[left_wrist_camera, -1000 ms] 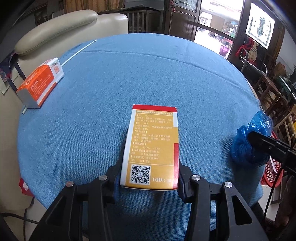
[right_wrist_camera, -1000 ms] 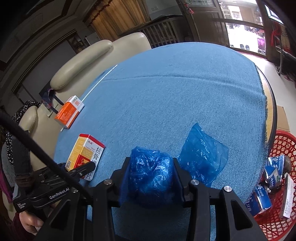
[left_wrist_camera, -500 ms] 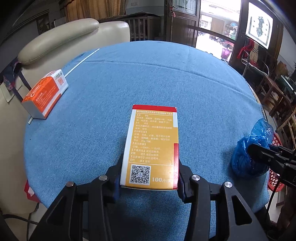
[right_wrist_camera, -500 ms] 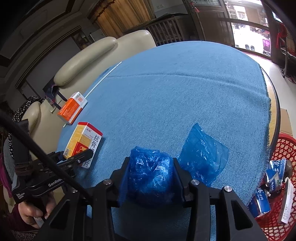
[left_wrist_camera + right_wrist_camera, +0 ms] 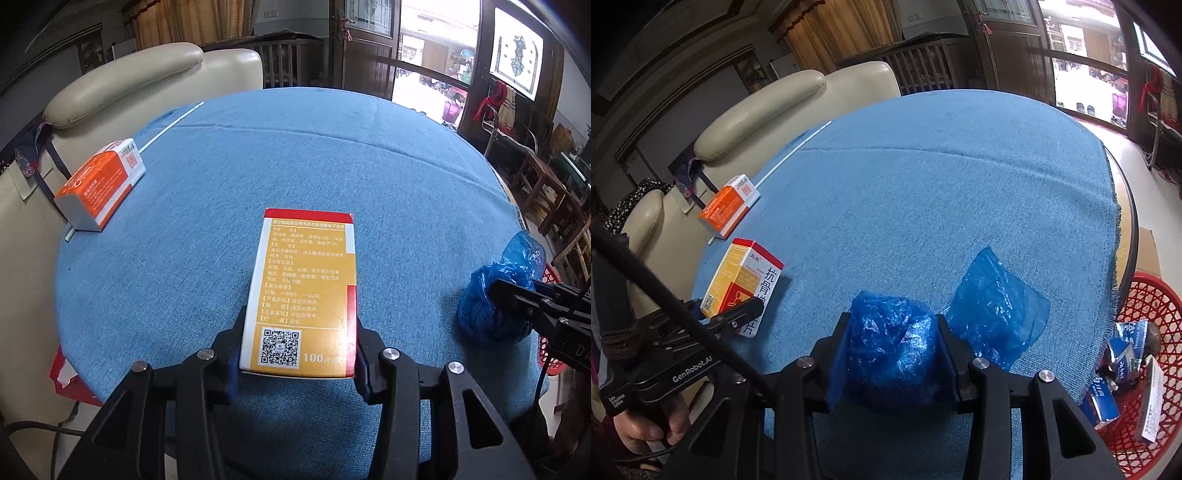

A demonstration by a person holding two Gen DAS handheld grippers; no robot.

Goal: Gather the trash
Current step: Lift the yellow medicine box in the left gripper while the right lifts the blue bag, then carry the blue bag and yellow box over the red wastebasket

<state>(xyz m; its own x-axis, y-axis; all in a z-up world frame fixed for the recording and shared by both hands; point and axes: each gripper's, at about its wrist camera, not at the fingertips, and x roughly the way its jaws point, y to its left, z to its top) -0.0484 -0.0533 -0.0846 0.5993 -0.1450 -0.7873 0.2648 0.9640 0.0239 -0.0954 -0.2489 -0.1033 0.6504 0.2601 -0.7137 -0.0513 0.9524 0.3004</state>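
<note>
Where jaws clamp, yellow box [image 5: 303,295] base hidden.

box [image 5: 301,295] on table [image 5: 369,166], basket [image 5: 1148,332] beside table.

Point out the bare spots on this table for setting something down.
The blue cloth is bare across its middle and far side. Crowded: the left rim with the orange box and white stick, and the near edge with both held items.
</note>
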